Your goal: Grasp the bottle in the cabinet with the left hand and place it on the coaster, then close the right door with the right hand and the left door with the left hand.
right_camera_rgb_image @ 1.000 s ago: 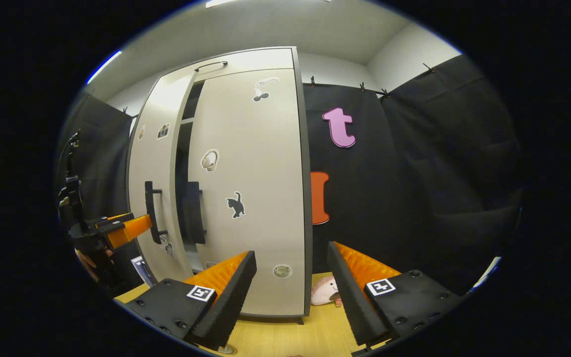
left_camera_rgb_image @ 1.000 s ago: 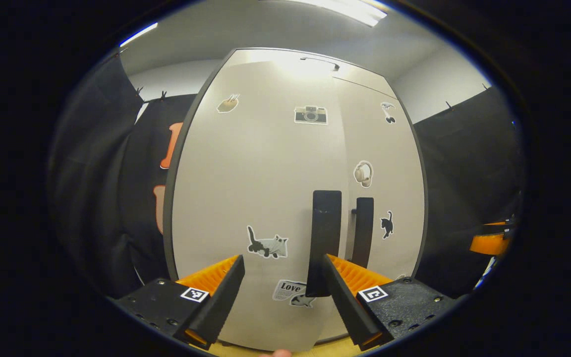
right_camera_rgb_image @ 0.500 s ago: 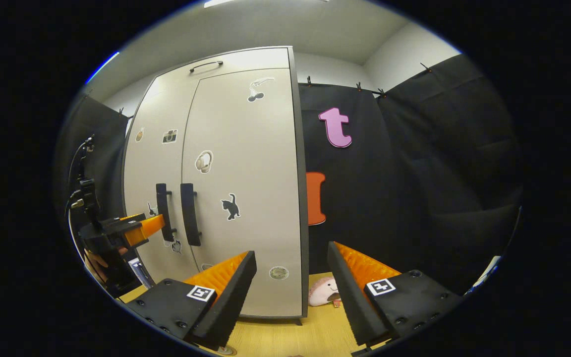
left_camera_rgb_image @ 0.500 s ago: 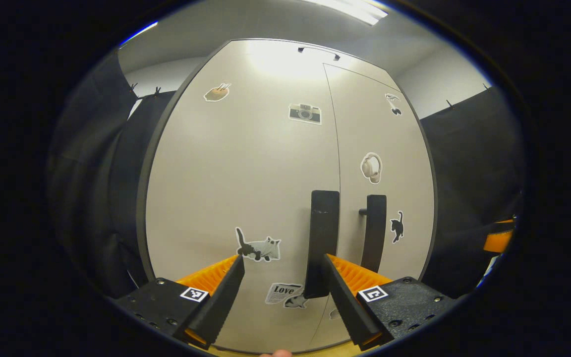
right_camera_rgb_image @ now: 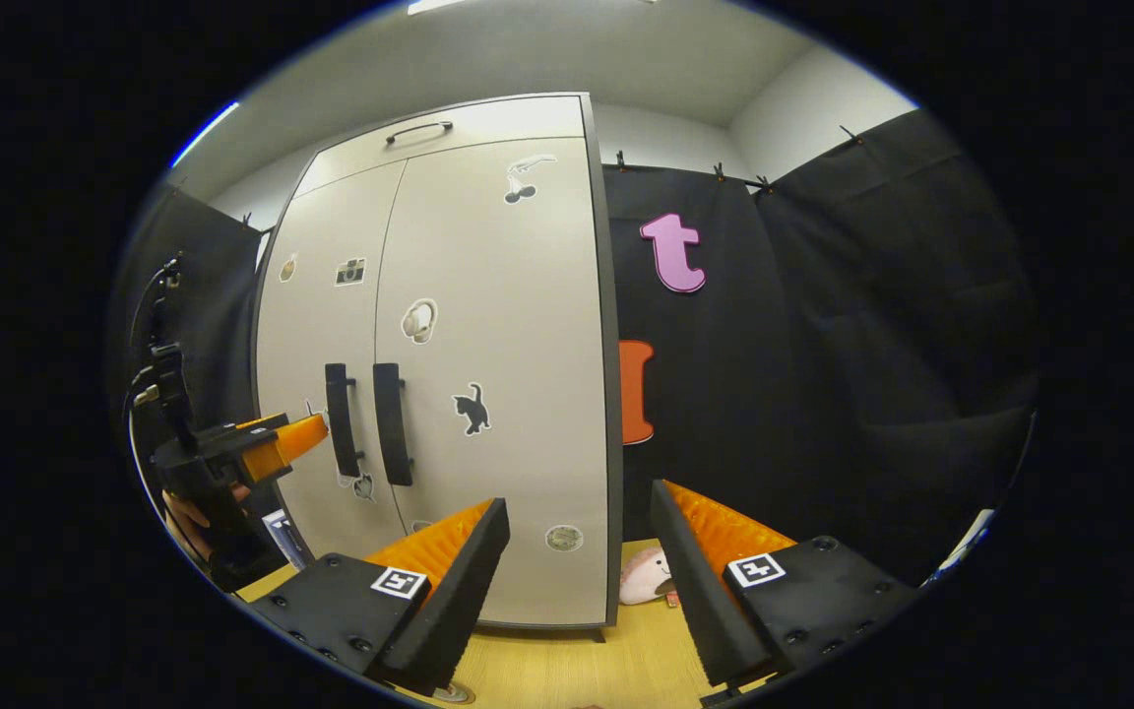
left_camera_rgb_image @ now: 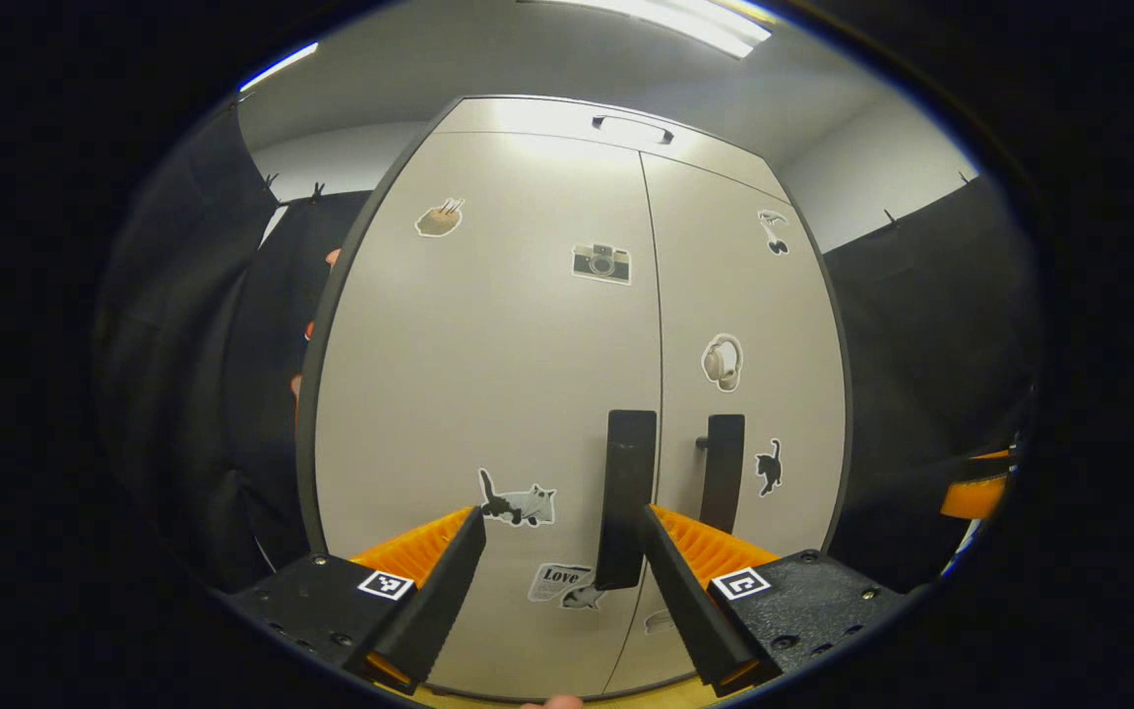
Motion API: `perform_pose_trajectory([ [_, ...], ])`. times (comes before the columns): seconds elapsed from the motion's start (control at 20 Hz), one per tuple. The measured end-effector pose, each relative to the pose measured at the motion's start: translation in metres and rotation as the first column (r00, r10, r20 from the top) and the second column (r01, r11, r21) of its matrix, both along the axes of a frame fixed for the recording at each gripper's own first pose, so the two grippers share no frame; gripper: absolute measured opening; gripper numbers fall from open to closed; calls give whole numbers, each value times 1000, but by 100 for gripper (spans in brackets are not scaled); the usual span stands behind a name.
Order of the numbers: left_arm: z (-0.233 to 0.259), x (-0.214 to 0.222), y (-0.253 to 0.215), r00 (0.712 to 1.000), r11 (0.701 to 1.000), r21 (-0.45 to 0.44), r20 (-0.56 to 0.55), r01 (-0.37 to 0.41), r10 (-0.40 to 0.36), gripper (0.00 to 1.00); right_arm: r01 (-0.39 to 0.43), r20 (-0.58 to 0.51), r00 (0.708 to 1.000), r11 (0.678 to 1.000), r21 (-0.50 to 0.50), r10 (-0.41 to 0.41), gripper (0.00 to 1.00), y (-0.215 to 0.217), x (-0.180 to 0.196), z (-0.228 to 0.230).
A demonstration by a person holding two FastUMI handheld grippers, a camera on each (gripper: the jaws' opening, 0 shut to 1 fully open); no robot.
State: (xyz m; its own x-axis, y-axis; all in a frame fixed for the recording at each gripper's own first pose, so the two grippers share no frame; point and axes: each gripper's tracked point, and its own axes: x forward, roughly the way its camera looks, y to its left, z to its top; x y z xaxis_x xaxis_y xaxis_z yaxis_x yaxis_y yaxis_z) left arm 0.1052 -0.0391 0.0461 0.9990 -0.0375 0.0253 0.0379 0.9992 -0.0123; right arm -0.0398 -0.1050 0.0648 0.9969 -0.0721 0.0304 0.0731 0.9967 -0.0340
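The pale cabinet stands with both doors flush shut. In the left gripper view the left door (left_camera_rgb_image: 488,394) and right door (left_camera_rgb_image: 754,315) meet at a thin seam, with the black left handle (left_camera_rgb_image: 626,497) and right handle (left_camera_rgb_image: 722,471) side by side. My left gripper (left_camera_rgb_image: 562,601) is open just in front of the left handle, with nothing between its fingers. In the right gripper view my right gripper (right_camera_rgb_image: 577,591) is open off the cabinet's right corner, and the left gripper (right_camera_rgb_image: 301,438) hovers by the handles (right_camera_rgb_image: 365,423). A small pale object (right_camera_rgb_image: 282,537), perhaps the bottle, is half hidden below it.
A pink plush toy (right_camera_rgb_image: 644,576) lies on the wooden tabletop (right_camera_rgb_image: 567,670) beside the cabinet's right foot. Black cloth walls close in on both sides. A hand (right_camera_rgb_image: 188,512) holds the left gripper. The right gripper's tip (left_camera_rgb_image: 976,487) shows at the far right edge.
The left door swung the last way in and now sits flush with the right door. My left gripper has drawn back a little from the handle. The right gripper has barely moved.
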Motion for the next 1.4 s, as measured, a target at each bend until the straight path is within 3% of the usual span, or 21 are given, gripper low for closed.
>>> perform_pose_trajectory([
  [0.2,10,-32,14,999,999,10,-2,-49,49,95,-22,12,1000,1000,-1,22,95,7,-5,3],
  [0.25,10,-40,18,998,998,6,-7,-59,59,94,-32,14,999,999,0,32,100,9,-6,3],
  [0.35,11,-58,25,997,997,-9,-7,-78,78,95,-50,16,999,999,-1,50,95,15,-8,3],
  [0.8,3,-117,62,983,983,-37,-26,-181,180,95,-95,31,995,995,-30,96,95,25,-20,2],
  [1.4,-5,-162,82,966,966,1,-13,-260,260,95,-96,40,994,995,-24,97,96,19,-32,-5],
])
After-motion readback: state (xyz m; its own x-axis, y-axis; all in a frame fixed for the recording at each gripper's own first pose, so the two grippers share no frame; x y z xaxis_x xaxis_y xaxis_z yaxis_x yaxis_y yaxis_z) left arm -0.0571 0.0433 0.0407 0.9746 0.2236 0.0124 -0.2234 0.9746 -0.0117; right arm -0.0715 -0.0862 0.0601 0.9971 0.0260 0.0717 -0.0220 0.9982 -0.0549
